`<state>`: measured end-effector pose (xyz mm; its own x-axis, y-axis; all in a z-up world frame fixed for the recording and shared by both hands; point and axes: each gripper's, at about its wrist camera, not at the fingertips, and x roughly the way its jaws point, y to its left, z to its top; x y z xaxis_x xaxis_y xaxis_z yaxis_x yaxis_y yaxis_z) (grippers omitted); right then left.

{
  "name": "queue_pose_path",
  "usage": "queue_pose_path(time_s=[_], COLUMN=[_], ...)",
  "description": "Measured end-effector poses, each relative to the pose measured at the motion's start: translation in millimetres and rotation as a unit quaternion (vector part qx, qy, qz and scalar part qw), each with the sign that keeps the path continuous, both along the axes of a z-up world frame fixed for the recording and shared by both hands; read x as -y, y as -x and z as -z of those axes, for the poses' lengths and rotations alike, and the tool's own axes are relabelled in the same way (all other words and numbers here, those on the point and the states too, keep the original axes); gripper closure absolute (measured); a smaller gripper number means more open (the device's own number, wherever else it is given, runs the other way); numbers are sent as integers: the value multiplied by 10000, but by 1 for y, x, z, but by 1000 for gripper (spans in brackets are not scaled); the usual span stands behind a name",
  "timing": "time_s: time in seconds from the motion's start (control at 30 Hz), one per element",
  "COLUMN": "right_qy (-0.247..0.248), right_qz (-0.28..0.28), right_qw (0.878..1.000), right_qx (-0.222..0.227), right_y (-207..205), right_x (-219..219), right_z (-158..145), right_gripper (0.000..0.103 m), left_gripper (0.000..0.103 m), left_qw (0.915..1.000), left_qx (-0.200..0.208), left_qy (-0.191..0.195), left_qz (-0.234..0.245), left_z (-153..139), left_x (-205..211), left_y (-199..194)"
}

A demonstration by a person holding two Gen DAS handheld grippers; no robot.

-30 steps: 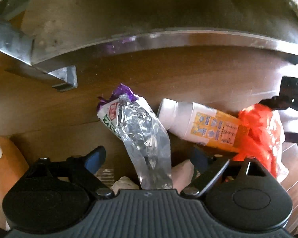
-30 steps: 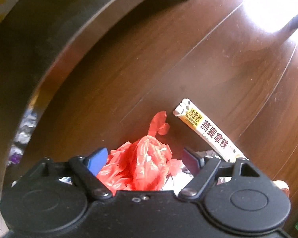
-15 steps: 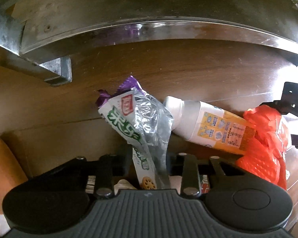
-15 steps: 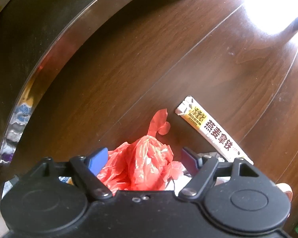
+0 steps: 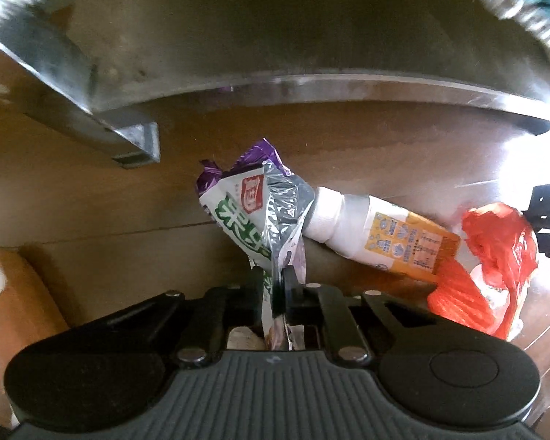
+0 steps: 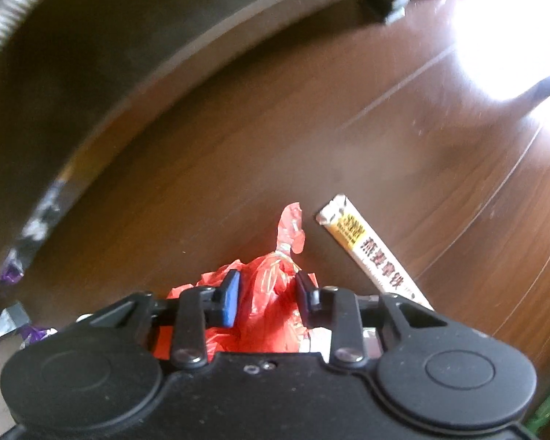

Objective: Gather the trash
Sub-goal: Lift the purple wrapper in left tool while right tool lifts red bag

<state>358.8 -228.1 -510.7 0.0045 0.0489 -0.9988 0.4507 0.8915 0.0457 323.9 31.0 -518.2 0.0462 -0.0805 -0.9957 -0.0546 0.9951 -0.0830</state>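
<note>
My left gripper [image 5: 275, 282] points down at the wooden floor, its jaws closing and pinching a crumpled silver and green snack wrapper [image 5: 245, 212] with a purple scrap behind it. A white bottle with an orange label [image 5: 366, 231] lies just right of the wrapper, its cap touching it. Further right is a red plastic bag [image 5: 495, 253]. In the right wrist view my right gripper [image 6: 266, 289] is closing on that red plastic bag [image 6: 267, 275], which fills the gap between the pads. A white and yellow stick sachet [image 6: 366, 249] lies on the floor right of the bag.
A curved metal base [image 5: 311, 84] with a square foot [image 5: 135, 143] arcs across the floor beyond the trash. A tan rounded thing [image 5: 14, 293] sits at the left edge. Bright glare [image 6: 513, 29] covers the floor at the far right.
Both grippers were open a second ago. The left one has shut on the wrapper and lifted it a little; the right one's fingers have drawn in against the red bag.
</note>
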Motion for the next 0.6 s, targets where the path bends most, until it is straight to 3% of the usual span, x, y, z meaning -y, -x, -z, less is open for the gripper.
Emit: queue_pose_path(time_s=[0.13,0.43,0.6], right_qy=[99,80,135], right_qz=[-125,-432,-1070], right_qw=[9997,9963,9853], right_qx=[183,738,1326], right_y=[2,19,41], right_x=[-2,-11,-24], right_z=[-35,-126,-193], right_gripper=[73,74,74], left_gripper=[95,98,99], left_qw=[10000,9985,9955], left_qx=[72,542,948], left_qy=[13,26,37], left_qz=[-50,-3,-68], left_z=[-24,-106,-162], left_x=[-4,-1,-6], left_y=[5,26,51])
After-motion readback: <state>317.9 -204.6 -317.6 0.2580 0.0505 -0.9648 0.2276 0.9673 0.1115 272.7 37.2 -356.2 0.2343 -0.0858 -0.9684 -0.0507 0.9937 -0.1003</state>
